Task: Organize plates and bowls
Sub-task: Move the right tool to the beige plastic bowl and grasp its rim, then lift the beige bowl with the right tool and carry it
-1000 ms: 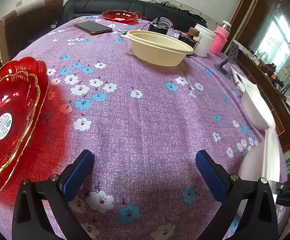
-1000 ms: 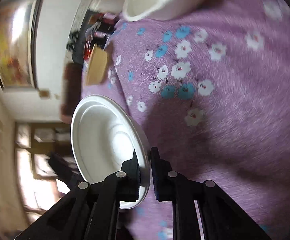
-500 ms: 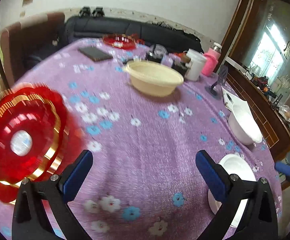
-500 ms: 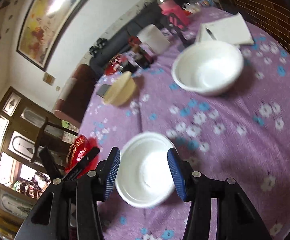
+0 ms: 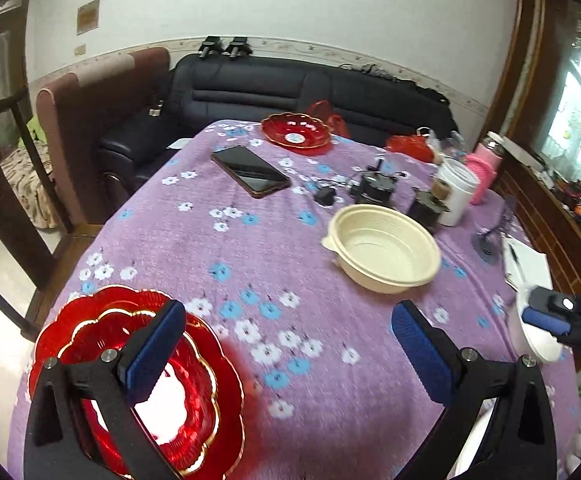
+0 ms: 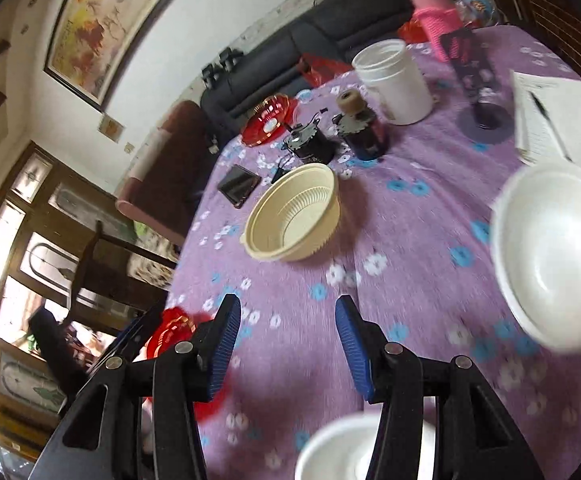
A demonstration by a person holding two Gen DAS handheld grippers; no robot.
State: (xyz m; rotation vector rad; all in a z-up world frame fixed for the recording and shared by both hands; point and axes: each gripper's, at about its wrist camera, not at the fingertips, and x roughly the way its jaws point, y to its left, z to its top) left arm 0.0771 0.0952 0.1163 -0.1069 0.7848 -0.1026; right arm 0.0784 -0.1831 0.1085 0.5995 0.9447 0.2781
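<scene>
My left gripper (image 5: 288, 350) hangs open and empty above the purple flowered tablecloth. Two stacked red plates (image 5: 102, 384) lie under its left finger. My right gripper (image 6: 288, 344) is open too, with nothing between its pads. A white plate (image 6: 338, 448) lies flat on the cloth just below and behind its fingers. To its right sits a white bowl (image 6: 550, 256), and a cream bowl (image 6: 294, 216) stands ahead of it. In the left wrist view the cream bowl (image 5: 386, 248) is at centre right. The right gripper (image 5: 540, 310) partly covers the white bowl (image 5: 530, 340) at the right edge.
A third red plate (image 5: 294, 134) sits at the table's far end beside a phone (image 5: 250, 170). Small black gadgets (image 5: 374, 190), a white jar (image 5: 456, 196), a pink bottle (image 5: 486, 168), a phone stand (image 6: 482, 92) and a notebook (image 6: 558, 120) crowd the far right. A sofa and chairs stand around the table.
My right gripper has opened and let go of the white plate, which now lies flat on the cloth. It then rolled upright and rose. My left gripper lifted and drew back, still open.
</scene>
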